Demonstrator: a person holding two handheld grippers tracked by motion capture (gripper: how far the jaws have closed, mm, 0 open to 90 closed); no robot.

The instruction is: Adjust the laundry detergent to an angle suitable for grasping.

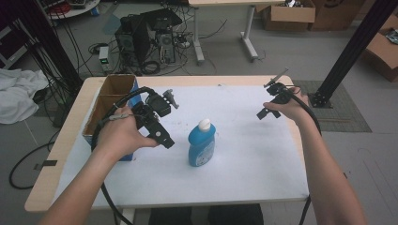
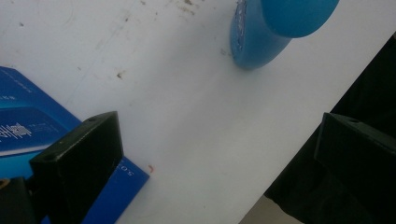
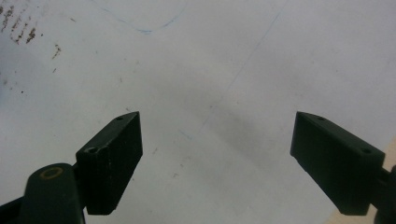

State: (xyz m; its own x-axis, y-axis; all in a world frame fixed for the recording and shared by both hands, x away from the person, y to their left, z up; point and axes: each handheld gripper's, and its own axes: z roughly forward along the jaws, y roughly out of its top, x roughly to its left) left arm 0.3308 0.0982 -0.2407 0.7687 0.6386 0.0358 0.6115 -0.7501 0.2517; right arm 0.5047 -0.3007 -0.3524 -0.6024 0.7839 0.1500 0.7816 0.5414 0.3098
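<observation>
The bottle (image 1: 202, 143) stands upright at the middle of the tabletop (image 1: 253, 159), untouched. The left hand-held gripper (image 1: 162, 137), jaws spread, waits just left of the bottle; the right hand-held gripper (image 1: 264, 112), also spread and empty, hovers well right. Grasping remains.

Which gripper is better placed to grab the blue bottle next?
Left. The left gripper sits open right beside the blue bottle, while the right gripper is farther off over bare table.
</observation>
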